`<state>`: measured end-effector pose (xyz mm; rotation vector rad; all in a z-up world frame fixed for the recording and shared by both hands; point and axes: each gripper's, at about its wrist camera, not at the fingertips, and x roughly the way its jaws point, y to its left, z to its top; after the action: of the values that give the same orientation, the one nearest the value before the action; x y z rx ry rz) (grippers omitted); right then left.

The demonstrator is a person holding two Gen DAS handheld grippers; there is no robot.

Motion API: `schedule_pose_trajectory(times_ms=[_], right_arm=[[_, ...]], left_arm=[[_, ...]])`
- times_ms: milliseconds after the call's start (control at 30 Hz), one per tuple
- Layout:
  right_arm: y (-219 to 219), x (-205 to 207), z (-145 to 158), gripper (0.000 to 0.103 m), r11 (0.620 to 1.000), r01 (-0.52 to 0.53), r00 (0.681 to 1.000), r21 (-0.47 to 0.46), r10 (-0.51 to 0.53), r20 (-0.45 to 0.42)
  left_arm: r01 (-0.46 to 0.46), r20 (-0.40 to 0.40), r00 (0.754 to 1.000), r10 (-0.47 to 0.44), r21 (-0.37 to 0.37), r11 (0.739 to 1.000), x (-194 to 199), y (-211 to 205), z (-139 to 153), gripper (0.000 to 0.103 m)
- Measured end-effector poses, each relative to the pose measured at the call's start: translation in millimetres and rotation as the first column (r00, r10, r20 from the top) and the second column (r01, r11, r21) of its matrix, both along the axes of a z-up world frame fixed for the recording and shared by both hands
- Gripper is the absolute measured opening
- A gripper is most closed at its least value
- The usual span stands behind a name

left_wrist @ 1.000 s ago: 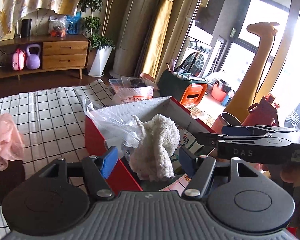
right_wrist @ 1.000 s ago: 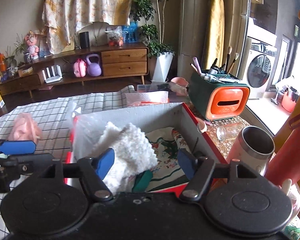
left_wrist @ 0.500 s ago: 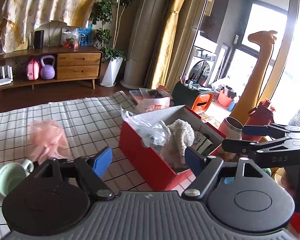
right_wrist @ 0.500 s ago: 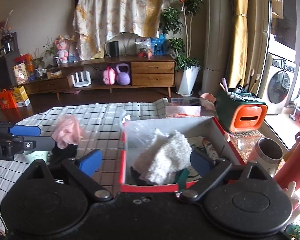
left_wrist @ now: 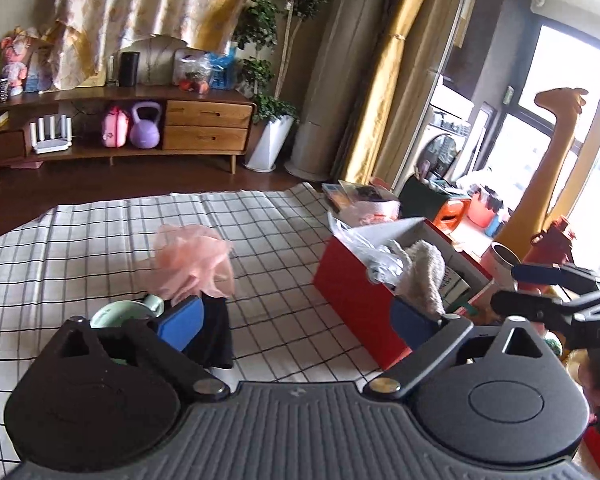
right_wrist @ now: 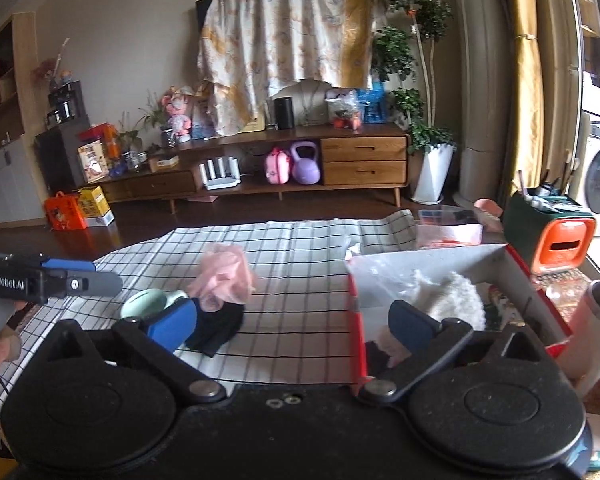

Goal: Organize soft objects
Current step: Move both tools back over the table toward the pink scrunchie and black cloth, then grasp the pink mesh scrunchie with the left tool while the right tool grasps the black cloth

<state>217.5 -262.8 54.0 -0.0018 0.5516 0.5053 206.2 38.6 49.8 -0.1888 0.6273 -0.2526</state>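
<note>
A checked cloth [left_wrist: 100, 248] covers the bench, where a red box [left_wrist: 356, 300] stands at the right, holding a white fluffy towel [left_wrist: 424, 272] and a crumpled clear plastic bag [left_wrist: 364, 248]. The towel sits inside the box against its near wall, with the bag bunched at the box's far left corner. At the middle of the cloth a pink mesh puff [left_wrist: 192, 260] rests on top of a black cloth [left_wrist: 216, 332], with a pale green cup [left_wrist: 116, 314] just beside them to the left.

The left claw [left_wrist: 296, 320] hangs above the cloth with its blue-padded fingers wide apart and nothing between them; the left finger sits in front of the black cloth, the right finger in front of the box's near wall. The right claw [right_wrist: 292, 320] is likewise spread apart and empty, seen over the near edge of the bench, with the red box [right_wrist: 354, 320] at its right and the pink puff [right_wrist: 224, 276] at its left.

From the right wrist view the towel [right_wrist: 452, 296] lies in the middle of the box, printed packaging beside it on the right. A metal tumbler [right_wrist: 592, 332] stands just right of the box, and a green-and-orange organiser [right_wrist: 548, 236] stands beyond it. A wooden sideboard [right_wrist: 340, 160] lines the far wall, a purple kettlebell [right_wrist: 305, 163] on its lower shelf.
</note>
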Motion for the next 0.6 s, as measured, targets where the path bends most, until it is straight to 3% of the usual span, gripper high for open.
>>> schedule_pose_trajectory(times_ms=[300, 600], right_arm=[[52, 6, -23, 0.103, 0.998, -0.067, 0.996, 0.007, 0.067, -0.067], [91, 27, -44, 0.103, 0.995, -0.096, 0.986, -0.012, 0.093, -0.138]], left_arm=[[-0.058, -0.005, 0.998, 0.058, 0.001, 0.998, 6, 41, -4, 0.103], [-0.062, -0.041, 0.997, 0.063, 0.035, 0.997, 48, 65, -10, 0.103]])
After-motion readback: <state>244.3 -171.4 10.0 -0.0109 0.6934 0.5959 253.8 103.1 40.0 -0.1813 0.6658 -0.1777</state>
